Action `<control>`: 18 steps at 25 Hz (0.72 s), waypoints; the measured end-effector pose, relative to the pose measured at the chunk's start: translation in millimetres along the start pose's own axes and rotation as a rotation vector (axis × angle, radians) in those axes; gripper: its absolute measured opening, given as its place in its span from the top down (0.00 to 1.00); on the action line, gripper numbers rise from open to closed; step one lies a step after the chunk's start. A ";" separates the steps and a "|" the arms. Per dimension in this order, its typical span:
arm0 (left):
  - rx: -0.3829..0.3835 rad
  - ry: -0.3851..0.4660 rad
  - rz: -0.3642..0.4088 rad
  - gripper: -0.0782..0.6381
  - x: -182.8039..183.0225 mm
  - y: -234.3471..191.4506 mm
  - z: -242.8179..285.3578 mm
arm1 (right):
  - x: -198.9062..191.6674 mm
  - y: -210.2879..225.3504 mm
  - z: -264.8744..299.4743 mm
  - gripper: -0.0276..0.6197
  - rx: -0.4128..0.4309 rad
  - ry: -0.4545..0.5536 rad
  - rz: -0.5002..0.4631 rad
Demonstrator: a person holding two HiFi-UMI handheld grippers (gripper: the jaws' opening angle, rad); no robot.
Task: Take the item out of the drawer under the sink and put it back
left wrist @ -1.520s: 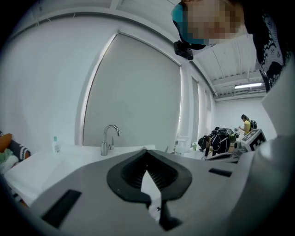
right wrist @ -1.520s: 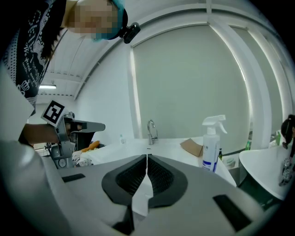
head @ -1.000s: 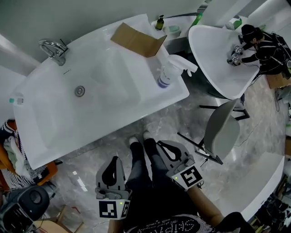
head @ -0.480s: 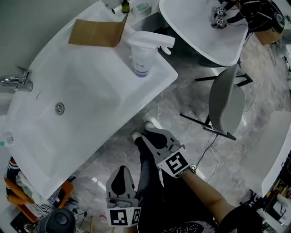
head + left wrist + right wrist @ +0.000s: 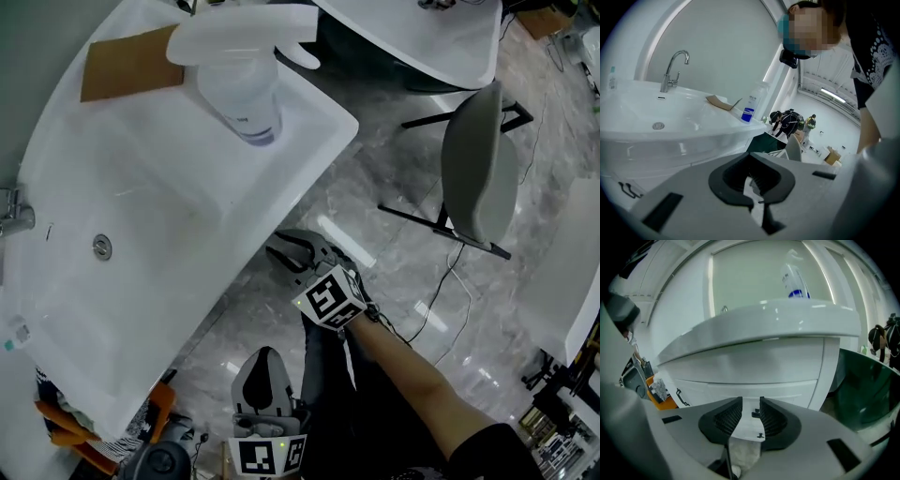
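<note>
The white cabinet under the sink fills the right gripper view, its drawer front (image 5: 754, 385) closed. A small black handle (image 5: 756, 415) shows between the jaws. My right gripper (image 5: 751, 402) faces that front; its jaws have just been opening and stand apart with nothing between them. In the head view the right gripper (image 5: 289, 249) sits low beside the sink's (image 5: 141, 206) front edge. My left gripper (image 5: 265, 356) hangs lower and nearer me, jaws together and empty, and in its own view the left gripper (image 5: 752, 180) points up at the basin. No item from the drawer is in view.
A spray bottle (image 5: 239, 80) and a folded cardboard piece (image 5: 127, 64) stand on the sink top, with a faucet (image 5: 675, 70) at its back. A grey chair (image 5: 478, 173) stands on the marble floor to the right. An orange bin (image 5: 661, 397) sits left of the cabinet.
Both grippers have sunk toward the floor, the right one further and closer to the cabinet. The right jaws have opened. The head view has dropped nearer the sink.
</note>
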State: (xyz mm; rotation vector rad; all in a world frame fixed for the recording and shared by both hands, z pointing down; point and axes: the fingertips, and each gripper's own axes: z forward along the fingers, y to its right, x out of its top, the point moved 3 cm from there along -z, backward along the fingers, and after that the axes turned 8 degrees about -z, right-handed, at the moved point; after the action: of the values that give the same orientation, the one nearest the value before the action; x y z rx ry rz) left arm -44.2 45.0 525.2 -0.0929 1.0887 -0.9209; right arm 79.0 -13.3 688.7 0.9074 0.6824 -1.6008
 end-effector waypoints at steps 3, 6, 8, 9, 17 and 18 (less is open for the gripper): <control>-0.012 -0.025 0.002 0.89 -2.2 -9.1 15.2 | -19.7 6.1 32.1 0.77 -0.020 -0.027 0.012; -0.005 -0.024 0.003 0.89 -1.1 -17.7 27.6 | -37.4 7.9 56.0 0.76 -0.029 -0.038 0.012; -0.001 -0.023 -0.003 0.89 -3.0 -21.0 31.6 | -48.7 6.7 69.3 0.75 -0.028 -0.049 0.023; 0.001 -0.023 -0.007 0.89 -4.3 -22.1 32.8 | -53.0 5.2 75.4 0.75 -0.027 -0.056 0.024; 0.014 -0.026 -0.042 0.89 -17.2 -28.9 37.7 | -76.5 8.7 110.8 0.75 -0.046 -0.095 0.008; 0.016 -0.026 -0.047 0.89 -18.7 -30.0 38.5 | -77.3 9.3 114.6 0.75 -0.043 -0.096 -0.001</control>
State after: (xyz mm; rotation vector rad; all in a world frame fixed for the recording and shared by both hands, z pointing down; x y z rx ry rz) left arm -34.4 24.8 572.4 -0.1171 1.0587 -0.9676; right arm 71.9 -68.0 815.8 0.7942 0.6478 -1.6140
